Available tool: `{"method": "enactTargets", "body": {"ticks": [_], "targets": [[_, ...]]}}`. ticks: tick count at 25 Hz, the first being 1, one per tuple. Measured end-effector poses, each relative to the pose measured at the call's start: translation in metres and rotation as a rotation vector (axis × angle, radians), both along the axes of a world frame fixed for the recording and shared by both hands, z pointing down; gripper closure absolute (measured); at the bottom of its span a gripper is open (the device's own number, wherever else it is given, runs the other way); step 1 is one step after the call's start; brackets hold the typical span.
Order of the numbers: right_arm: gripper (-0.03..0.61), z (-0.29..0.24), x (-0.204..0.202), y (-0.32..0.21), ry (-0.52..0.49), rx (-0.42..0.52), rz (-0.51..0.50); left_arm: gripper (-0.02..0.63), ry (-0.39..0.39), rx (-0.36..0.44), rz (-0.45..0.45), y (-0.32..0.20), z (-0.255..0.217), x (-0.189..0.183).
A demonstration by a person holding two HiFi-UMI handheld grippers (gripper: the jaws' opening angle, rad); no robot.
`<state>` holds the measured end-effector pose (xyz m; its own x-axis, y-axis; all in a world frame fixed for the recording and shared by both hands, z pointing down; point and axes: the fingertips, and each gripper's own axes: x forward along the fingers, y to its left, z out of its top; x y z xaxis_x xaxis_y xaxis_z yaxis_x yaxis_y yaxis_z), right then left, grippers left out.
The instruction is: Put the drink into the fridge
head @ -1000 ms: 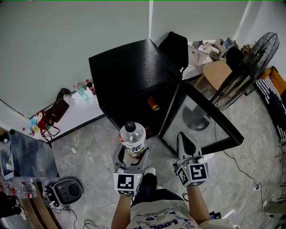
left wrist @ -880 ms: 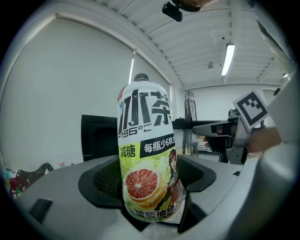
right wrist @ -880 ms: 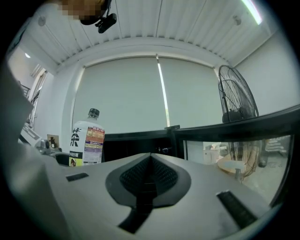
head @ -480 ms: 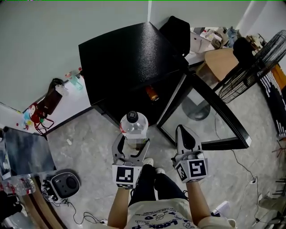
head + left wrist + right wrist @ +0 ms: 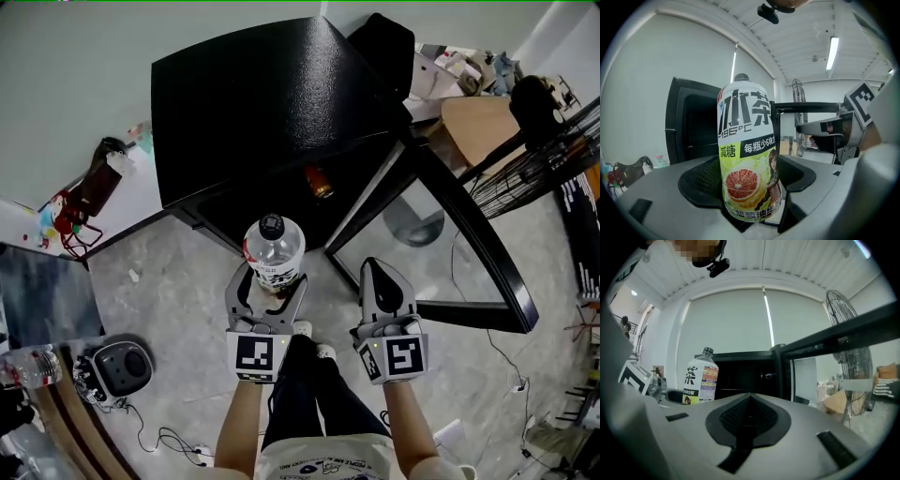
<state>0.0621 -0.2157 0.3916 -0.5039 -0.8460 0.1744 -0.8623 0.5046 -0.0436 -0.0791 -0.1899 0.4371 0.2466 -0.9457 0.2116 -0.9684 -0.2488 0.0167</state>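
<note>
Now the left gripper (image 5: 270, 281) has its jaws clamped on the upright drink bottle (image 5: 274, 246), holding it just in front of the open black fridge (image 5: 262, 103), while the right gripper (image 5: 380, 279) hangs beside it, jaws pressed together, empty.

The left gripper (image 5: 270, 281) and right gripper (image 5: 375, 272) are pale grey shells with black ribbed pads (image 5: 749, 417) — each carries a white cube (image 5: 255, 356) of black square markers. Cream printed T-shirt (image 5: 323, 461), black trousers (image 5: 300, 403), white shoes (image 5: 305, 330).
</note>
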Motion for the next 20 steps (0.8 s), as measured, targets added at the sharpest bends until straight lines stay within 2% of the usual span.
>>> {"method": "enactTargets", "body": {"ticks": [5,12,20], "targets": [[0.583,0.026,-0.004,-0.003,0.013,-0.002,-0.036,0.238,0.06,-0.001,-0.037,-0.012,0.028,0.001],[0.583,0.066,-0.015,-0.01,0.017,0.002,-0.055,0.238,0.056,0.004,-0.081,-0.032,0.073,-0.009],[0.583,0.099,-0.018,-0.013,0.043,0.015,-0.072,0.238,0.025,0.02,-0.079,-0.066,0.114,-0.011]]}}
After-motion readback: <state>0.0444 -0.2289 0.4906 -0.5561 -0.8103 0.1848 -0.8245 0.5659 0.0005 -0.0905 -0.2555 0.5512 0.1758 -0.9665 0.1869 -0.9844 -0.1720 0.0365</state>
